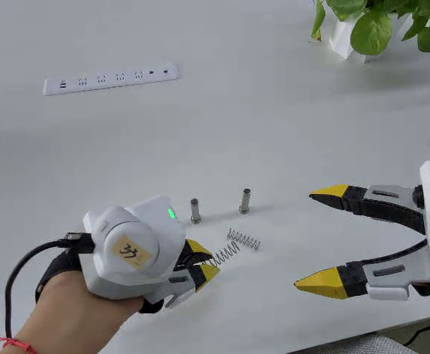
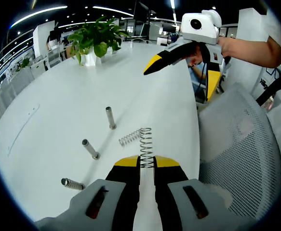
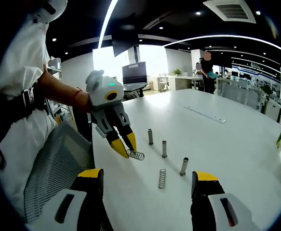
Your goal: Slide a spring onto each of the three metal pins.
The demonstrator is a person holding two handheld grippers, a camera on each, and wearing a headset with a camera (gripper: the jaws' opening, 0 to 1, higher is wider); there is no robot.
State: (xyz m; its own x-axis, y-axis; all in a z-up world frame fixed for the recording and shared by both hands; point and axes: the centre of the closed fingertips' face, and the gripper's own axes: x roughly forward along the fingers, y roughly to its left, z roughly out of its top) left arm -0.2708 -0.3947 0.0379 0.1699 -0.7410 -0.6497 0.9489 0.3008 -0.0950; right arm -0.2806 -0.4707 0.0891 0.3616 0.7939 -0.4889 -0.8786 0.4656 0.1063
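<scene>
Left tool [image 1: 209,262] pinches a spring [image 2: 145,144], right tool [image 1: 304,240] gapes empty — left gripper view reveals a spring-wrapped pin [image 2: 72,183].

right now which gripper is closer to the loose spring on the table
Left. The left gripper, shut on a second spring, sits just beside the loose spring; the right gripper hangs open farther off.

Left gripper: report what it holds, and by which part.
The left gripper holds a spring by one end, pinched between its jaws; the rest sticks out ahead.
</scene>
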